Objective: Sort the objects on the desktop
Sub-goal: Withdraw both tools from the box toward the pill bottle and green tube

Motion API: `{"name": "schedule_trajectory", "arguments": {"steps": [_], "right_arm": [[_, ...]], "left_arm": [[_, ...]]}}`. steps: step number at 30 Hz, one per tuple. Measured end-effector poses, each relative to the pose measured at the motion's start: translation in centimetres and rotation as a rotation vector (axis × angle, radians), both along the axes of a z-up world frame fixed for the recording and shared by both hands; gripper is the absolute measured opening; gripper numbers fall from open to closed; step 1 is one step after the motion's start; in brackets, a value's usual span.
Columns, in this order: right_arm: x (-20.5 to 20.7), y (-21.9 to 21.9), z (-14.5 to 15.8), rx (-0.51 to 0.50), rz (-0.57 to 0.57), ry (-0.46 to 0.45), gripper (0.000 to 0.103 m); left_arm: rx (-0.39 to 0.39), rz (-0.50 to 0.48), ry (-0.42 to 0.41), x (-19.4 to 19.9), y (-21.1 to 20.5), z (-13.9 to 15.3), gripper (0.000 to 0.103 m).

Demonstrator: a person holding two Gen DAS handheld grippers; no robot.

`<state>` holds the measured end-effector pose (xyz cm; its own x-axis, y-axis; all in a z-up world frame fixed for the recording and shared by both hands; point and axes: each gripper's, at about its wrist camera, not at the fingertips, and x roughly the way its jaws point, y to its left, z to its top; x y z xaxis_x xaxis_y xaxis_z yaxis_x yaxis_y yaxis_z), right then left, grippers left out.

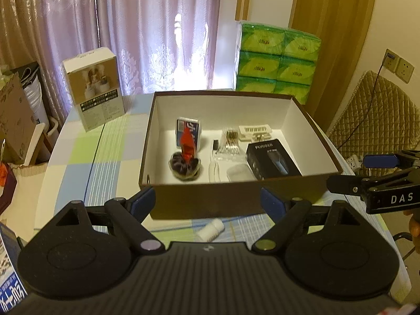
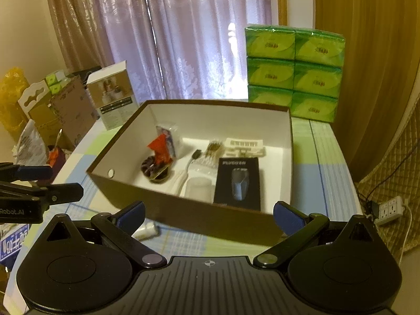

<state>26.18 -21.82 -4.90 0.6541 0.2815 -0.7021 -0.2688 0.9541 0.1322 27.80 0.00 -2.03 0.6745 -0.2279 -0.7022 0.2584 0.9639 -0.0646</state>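
Observation:
A brown box (image 1: 210,202) with a white inside stands on the checked tablecloth. It holds a black shaver carton (image 1: 271,158), a card pack (image 1: 189,128), a red piece on a dark scrunchie (image 1: 185,165), cotton swabs (image 1: 231,141) and white packets (image 1: 254,131). A small white bottle (image 1: 210,229) lies on the cloth in front of the box, just beyond my open, empty left gripper (image 1: 207,203). My right gripper (image 2: 208,214) is open and empty at the box's near wall (image 2: 210,220), with the bottle (image 2: 147,231) by its left finger. Each gripper shows in the other's view: the right gripper (image 1: 346,172) and the left gripper (image 2: 65,181).
A white product box (image 1: 94,92) stands at the table's far left. Green tissue packs (image 1: 273,57) are stacked behind the brown box. A blue-and-white carton (image 1: 8,275) sits at the near left. Cardboard clutter (image 2: 60,113) lies left, a quilted chair (image 1: 380,113) and power strip (image 2: 391,208) right.

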Motion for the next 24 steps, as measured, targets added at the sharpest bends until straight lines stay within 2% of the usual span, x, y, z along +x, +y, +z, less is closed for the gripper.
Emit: {"name": "schedule_trajectory", "arguments": {"steps": [12,24], "right_arm": [[-3.3,2.2,-1.4,0.000,0.030,0.045,0.101],[-5.3,3.7,-4.2,0.005,0.035,0.130,0.101]], "left_arm": [[-0.001,0.024,0.041,-3.6,2.1,-1.4,0.084],[0.023,0.047,0.099,-5.3,3.7,-3.7,0.084]]}}
